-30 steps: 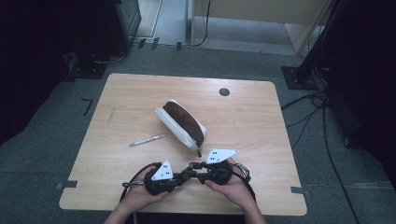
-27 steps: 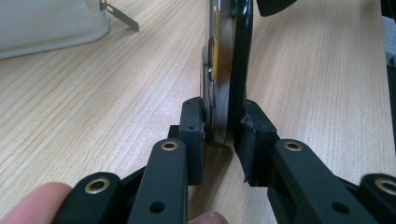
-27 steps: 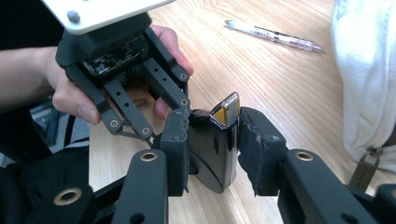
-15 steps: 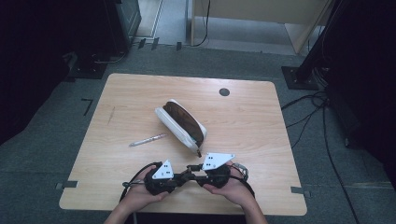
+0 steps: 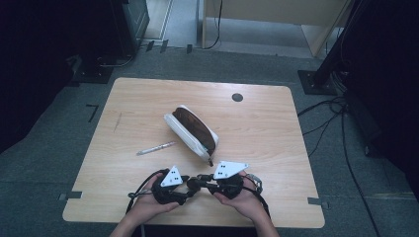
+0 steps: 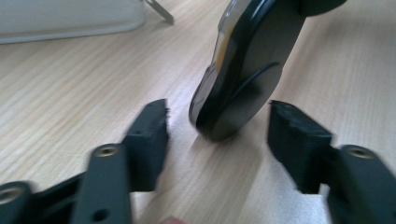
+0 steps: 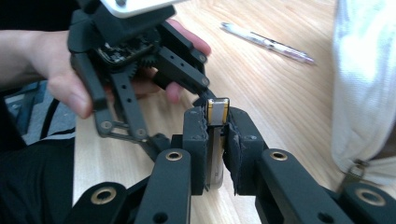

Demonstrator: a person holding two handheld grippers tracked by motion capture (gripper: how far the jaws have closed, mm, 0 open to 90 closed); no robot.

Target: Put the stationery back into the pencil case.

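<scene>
A small flat object [image 7: 217,140], dark with a silver and yellow edge, is being gripped edge-on by the right gripper [image 7: 215,135]; its pads are being pressed against both faces of the object. In the high view, the right gripper [image 5: 210,181] and the left gripper [image 5: 190,185] are being held tip to tip just above the near edge of the table [image 5: 148,91], between the person's two hands.

Compared with the frames from a second ago, a handover is being shown. The jaws of the left gripper have just been opening: in the left gripper view the object [image 6: 243,79] is being seen upright between the two spread fingers [image 6: 149,140], with a clear gap on each side, so no contact is being made by that gripper. The jaws of the right gripper have just been closing onto the object. Both hands are being kept in the same place as before.

The white pencil case [image 5: 191,131] with its brown opening is lying unmoved at the middle of the table, well apart from the grippers. The pen [image 5: 155,148] is lying just to its left, likewise unchanged.
</scene>
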